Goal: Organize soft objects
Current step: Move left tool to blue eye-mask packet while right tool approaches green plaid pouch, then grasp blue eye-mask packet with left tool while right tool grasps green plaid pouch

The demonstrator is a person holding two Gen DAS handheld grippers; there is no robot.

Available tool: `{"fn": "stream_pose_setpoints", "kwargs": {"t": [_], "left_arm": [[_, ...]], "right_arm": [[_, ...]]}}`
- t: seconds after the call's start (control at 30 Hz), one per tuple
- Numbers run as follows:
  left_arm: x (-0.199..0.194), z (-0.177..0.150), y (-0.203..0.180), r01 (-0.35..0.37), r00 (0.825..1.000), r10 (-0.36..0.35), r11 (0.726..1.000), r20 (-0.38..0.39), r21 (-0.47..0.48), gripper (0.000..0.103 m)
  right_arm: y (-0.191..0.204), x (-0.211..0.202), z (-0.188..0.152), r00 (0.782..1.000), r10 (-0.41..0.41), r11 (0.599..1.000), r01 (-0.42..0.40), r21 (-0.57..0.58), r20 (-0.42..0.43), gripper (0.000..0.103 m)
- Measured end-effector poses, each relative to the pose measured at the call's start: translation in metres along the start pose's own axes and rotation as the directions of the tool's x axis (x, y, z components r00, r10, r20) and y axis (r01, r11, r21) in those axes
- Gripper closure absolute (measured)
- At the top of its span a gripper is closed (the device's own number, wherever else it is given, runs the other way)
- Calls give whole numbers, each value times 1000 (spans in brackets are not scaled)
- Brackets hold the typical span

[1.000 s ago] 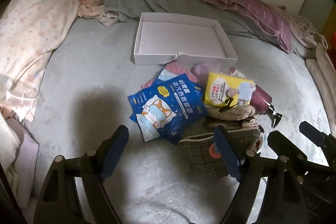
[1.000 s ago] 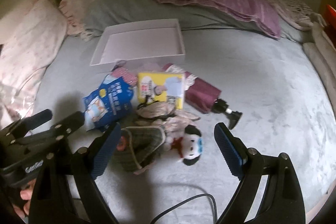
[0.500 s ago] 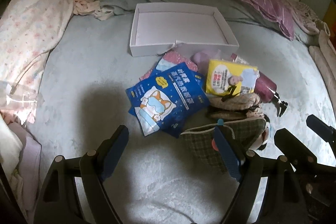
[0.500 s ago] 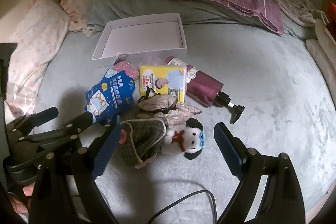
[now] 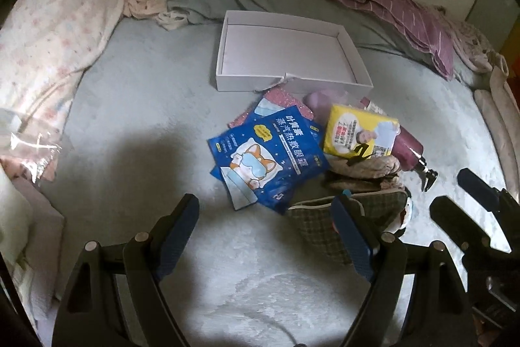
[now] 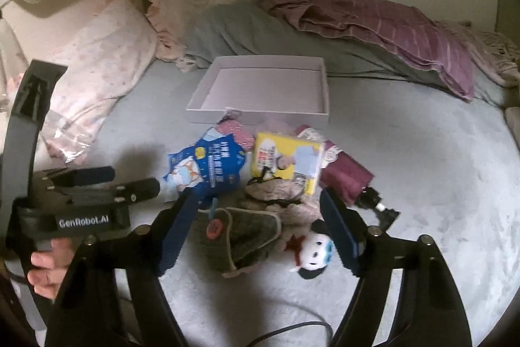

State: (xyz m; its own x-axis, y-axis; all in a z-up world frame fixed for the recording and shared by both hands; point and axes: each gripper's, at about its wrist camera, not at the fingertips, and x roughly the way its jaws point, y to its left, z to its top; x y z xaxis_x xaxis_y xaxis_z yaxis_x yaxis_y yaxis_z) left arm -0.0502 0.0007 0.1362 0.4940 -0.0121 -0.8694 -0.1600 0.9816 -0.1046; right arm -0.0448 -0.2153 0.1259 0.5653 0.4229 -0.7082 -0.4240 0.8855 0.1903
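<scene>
A pile of soft things lies on the bed in front of an empty white box [image 5: 292, 54] [image 6: 260, 86]: a blue eye-mask packet [image 5: 269, 161] [image 6: 208, 171], a yellow tissue pack [image 5: 360, 135] [image 6: 286, 161], crumpled pinkish cloth [image 6: 276, 194] and a plush doll [image 6: 247, 236] in a plaid dress with a white head [image 6: 313, 256]. My right gripper [image 6: 258, 233] hovers over the doll, its jaws closing with the doll between them, the pads apart from it. My left gripper [image 5: 265, 233] stands open over bare sheet, left of the plaid dress [image 5: 325, 223].
A maroon pump bottle [image 5: 409, 148] [image 6: 344, 178] lies at the pile's right. Floral pillows [image 5: 48, 38] line the left. A grey and a purple striped blanket [image 6: 373, 25] are heaped behind the box. A hand [image 6: 48, 265] holds the left gripper [image 6: 130, 179].
The right gripper's fingers have drawn closer together around the plush doll, and its view has tipped up to show more wall. The left gripper has barely shifted.
</scene>
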Motion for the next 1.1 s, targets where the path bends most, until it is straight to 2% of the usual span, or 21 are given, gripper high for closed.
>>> {"fn": "stream_pose_setpoints", "kwargs": {"t": [0.13,0.27,0.37,0.47,0.57,0.63,0.83,0.87,0.9,0.97,1.1], "left_arm": [[2,-1,-1,0,1000,1,1000,-25,31,19],[9,-1,-1,37,998,-34,998,-52,52,19],[16,-2,1,62,996,-59,997,-68,50,19],[26,-2,4,45,995,-41,998,-91,50,19],[32,-1,6,49,994,-44,997,-97,53,19],[35,-1,9,46,995,-40,997,-97,56,19],[41,0,21,66,993,-65,998,-102,4,19],[41,-1,24,75,993,-75,997,-95,-4,19],[42,-2,27,93,991,-94,996,-91,-16,19],[43,-2,36,135,987,-138,990,-86,-44,19],[43,-3,52,175,982,-180,980,-49,-90,19]], "right_arm": [[1,6,-8,999,47,999,-47,-4,-7,35],[-7,29,-16,990,102,994,-96,58,-99,44],[-15,47,-24,984,104,991,-90,103,-142,52],[-23,64,-29,982,96,987,-72,146,-165,53],[-32,77,-32,971,149,968,-104,230,-185,57],[-32,84,-35,966,167,962,-116,246,-196,58],[-34,88,-34,968,183,951,-131,279,-172,61],[-35,88,-34,967,193,948,-139,286,-168,65],[-36,86,-35,963,217,941,-163,296,-157,79],[-37,79,-35,962,237,935,-189,301,-132,83],[-36,67,-33,958,268,929,-230,291,-100,89]]}}
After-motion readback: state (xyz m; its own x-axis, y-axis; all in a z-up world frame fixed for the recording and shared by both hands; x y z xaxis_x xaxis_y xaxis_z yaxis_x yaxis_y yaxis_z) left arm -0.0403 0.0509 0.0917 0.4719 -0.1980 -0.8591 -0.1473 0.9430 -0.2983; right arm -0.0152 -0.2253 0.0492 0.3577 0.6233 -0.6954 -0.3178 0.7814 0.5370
